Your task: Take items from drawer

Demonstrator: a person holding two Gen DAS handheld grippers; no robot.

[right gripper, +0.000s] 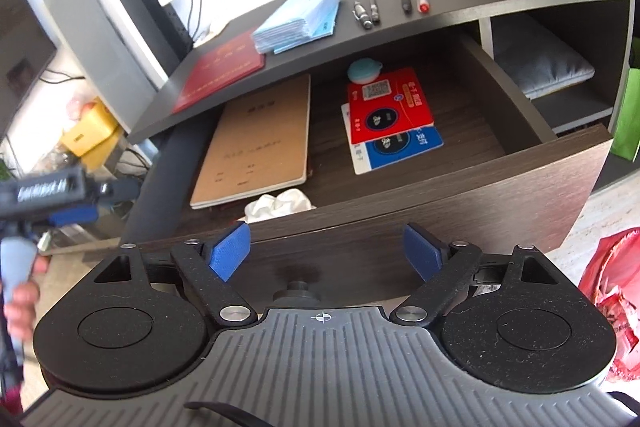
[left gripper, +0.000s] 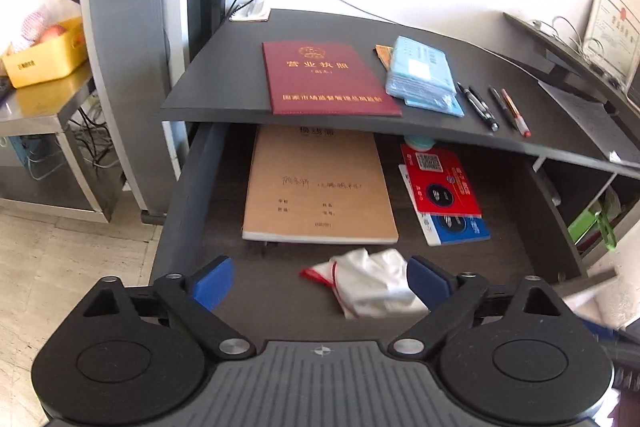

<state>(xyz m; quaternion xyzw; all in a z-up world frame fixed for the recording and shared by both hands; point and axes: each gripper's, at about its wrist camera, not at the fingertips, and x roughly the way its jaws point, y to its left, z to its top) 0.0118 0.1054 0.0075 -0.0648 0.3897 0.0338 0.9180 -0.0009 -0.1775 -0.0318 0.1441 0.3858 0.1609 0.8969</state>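
The dark drawer stands pulled out under the desk top. Inside lie a brown notebook, a red card over a blue card, a teal round case at the back, and a crumpled white cloth with red trim near the front. My left gripper hangs open over the drawer's front, its right finger beside the cloth. My right gripper is open outside the drawer front, above the round knob.
On the desk top lie a maroon certificate folder, a stack of blue masks and several pens. A yellow bin sits on a steel table at left. A red bag lies right.
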